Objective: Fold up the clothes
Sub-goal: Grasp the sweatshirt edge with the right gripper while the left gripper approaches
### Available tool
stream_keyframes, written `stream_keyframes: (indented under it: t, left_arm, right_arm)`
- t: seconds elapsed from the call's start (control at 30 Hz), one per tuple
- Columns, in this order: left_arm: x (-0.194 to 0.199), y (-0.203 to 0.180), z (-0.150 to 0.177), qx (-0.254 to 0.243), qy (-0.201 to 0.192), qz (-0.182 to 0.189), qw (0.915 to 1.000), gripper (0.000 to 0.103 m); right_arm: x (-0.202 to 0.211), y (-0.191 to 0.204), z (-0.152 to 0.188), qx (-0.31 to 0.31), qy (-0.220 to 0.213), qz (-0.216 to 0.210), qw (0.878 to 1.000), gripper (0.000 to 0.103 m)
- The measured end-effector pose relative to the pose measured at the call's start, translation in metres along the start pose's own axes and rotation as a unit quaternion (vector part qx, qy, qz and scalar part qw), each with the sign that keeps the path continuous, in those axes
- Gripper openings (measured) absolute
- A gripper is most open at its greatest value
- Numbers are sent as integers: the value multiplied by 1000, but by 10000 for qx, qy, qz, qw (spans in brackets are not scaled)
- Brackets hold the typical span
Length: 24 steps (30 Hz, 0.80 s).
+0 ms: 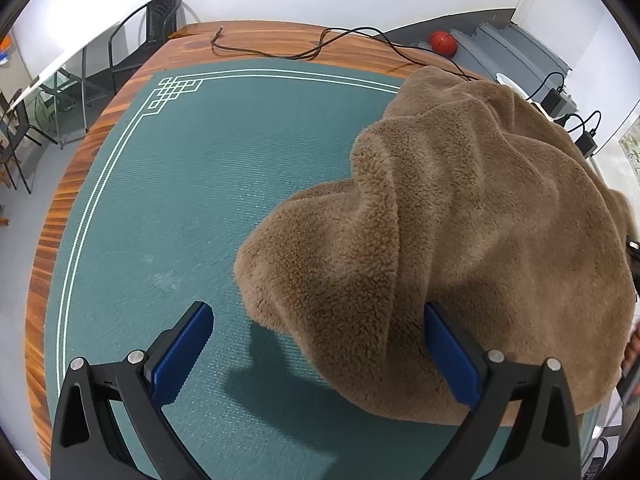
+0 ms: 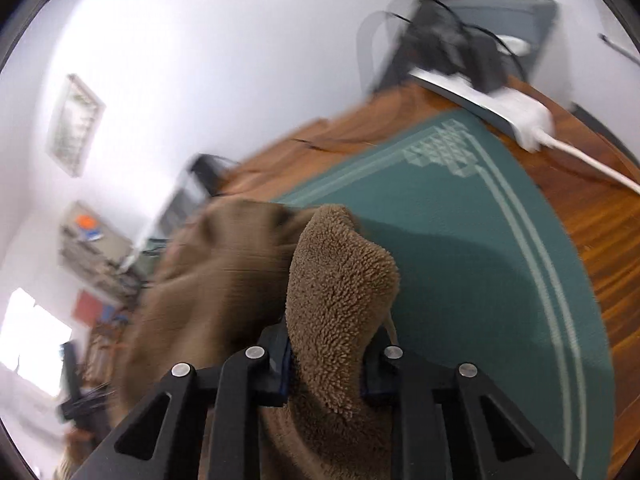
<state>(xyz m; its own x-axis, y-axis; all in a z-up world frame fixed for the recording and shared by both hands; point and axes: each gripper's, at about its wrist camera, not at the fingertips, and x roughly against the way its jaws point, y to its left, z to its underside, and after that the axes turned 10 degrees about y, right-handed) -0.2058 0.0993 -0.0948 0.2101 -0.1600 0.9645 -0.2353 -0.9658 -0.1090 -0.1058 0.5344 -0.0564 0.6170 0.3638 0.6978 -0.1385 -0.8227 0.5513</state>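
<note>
A brown fleece garment (image 1: 460,232) lies bunched on the right half of a green mat (image 1: 180,200). My left gripper (image 1: 320,312) hangs above the mat at the garment's near edge, jaws wide open; its right blue pad (image 1: 452,356) touches the fleece, and the left pad (image 1: 180,352) stands over bare mat. In the right wrist view, my right gripper (image 2: 326,354) is shut on a thick fold of the brown fleece garment (image 2: 340,292), which rises between the fingers. The remainder of the garment trails away blurred to the left.
The mat (image 2: 480,248) lies on a wooden table (image 1: 260,38). A dark cable (image 1: 304,54) runs along the far edge. A red ball (image 1: 443,43) and grey steps sit behind. A white power strip (image 2: 516,114) and cord lie at the table's corner. A black chair (image 1: 152,28) stands far left.
</note>
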Motion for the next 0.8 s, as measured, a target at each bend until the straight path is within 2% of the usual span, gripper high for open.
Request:
stream_keyframes:
  t: [0.1,0.23,0.3,0.43,0.53,0.67,0.8]
  left_arm:
    - [3,0,2,65,-1,10,10000,103]
    - [10,-3,9,93,-12,61,9999,103]
    - [14,-5,12,75,-13,123,9999,103]
    - [28,-7,25,36,-53,304,9995,103]
    - [41,-6,40,61,-90,470,9988,103]
    - [57,-4,64,139,-113,913,9957,103]
    - [66,-13,87,-54,-157,1233,9922,103]
  right_arm:
    - [12,43,23,554,144,-384,9976,23]
    - [13,104,78,1279,644,-857,9860,23]
    - [2,129,110,1555,999,-935,9783,23]
    - [-23,156,165,1912,1492,-801,9668,23]
    - [-37,156,177,1926,1531,-645,9671,23]
    - [-51,148,175,1828,1404,-504,9718,23]
    - [-65,149,176,1909,1363,-340,9715,23]
